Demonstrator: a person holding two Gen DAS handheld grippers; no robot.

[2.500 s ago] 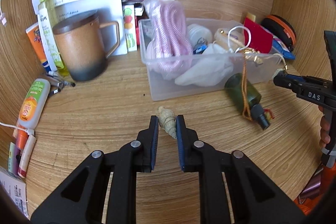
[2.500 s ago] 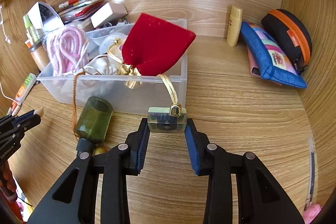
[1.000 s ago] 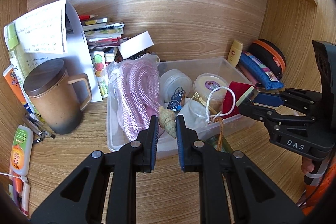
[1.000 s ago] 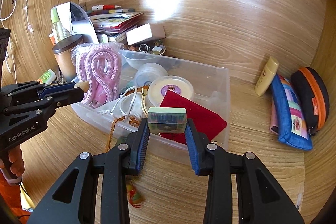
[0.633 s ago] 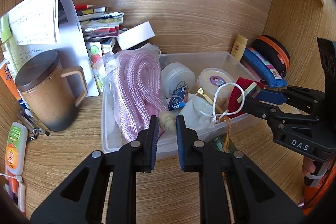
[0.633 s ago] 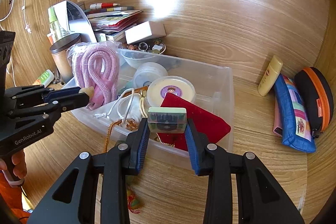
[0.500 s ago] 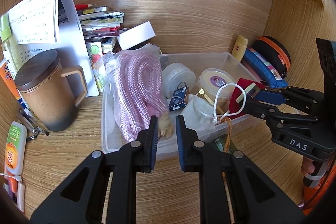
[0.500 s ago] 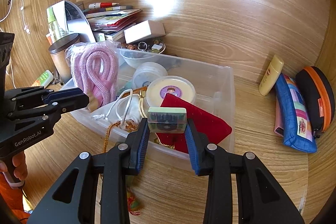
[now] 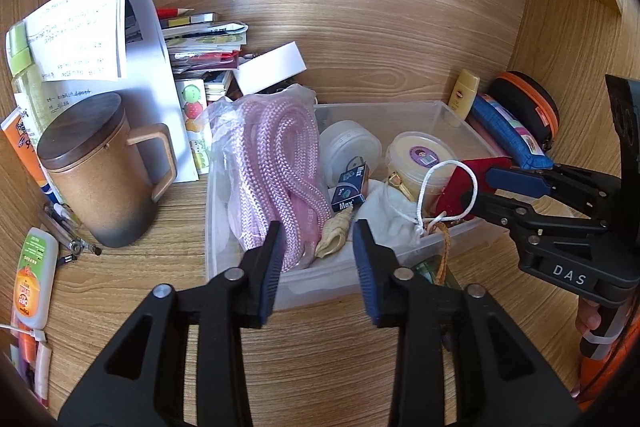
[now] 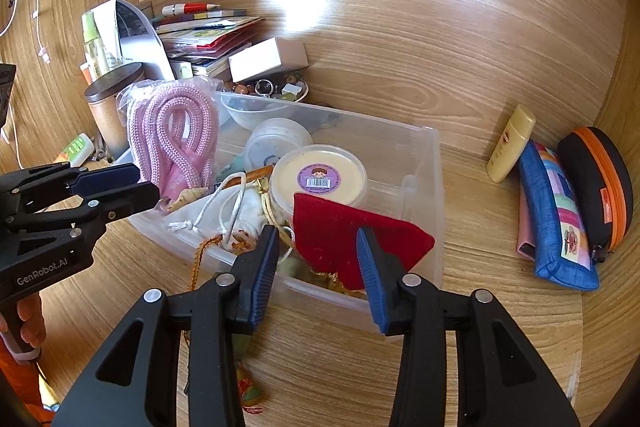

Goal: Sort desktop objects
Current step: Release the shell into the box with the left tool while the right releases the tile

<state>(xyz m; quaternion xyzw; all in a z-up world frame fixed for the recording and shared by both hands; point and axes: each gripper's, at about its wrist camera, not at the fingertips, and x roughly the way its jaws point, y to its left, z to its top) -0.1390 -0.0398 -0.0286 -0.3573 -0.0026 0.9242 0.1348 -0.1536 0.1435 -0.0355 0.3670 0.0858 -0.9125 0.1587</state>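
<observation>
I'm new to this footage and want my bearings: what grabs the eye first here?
A clear plastic bin sits mid-desk, crammed with a coil of pink rope, a round yellow tub and a red velvet pouch. Both grippers hang over its near edge, jaws opening: the left gripper above a pale seashell, the right gripper above the pouch.

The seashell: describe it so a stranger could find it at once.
Find the clear plastic bin mid-desk. At its front, beside the pink rope, lies the seashell: a small, cream, ridged spiral, the only natural thing among tubs and cloth.
</observation>
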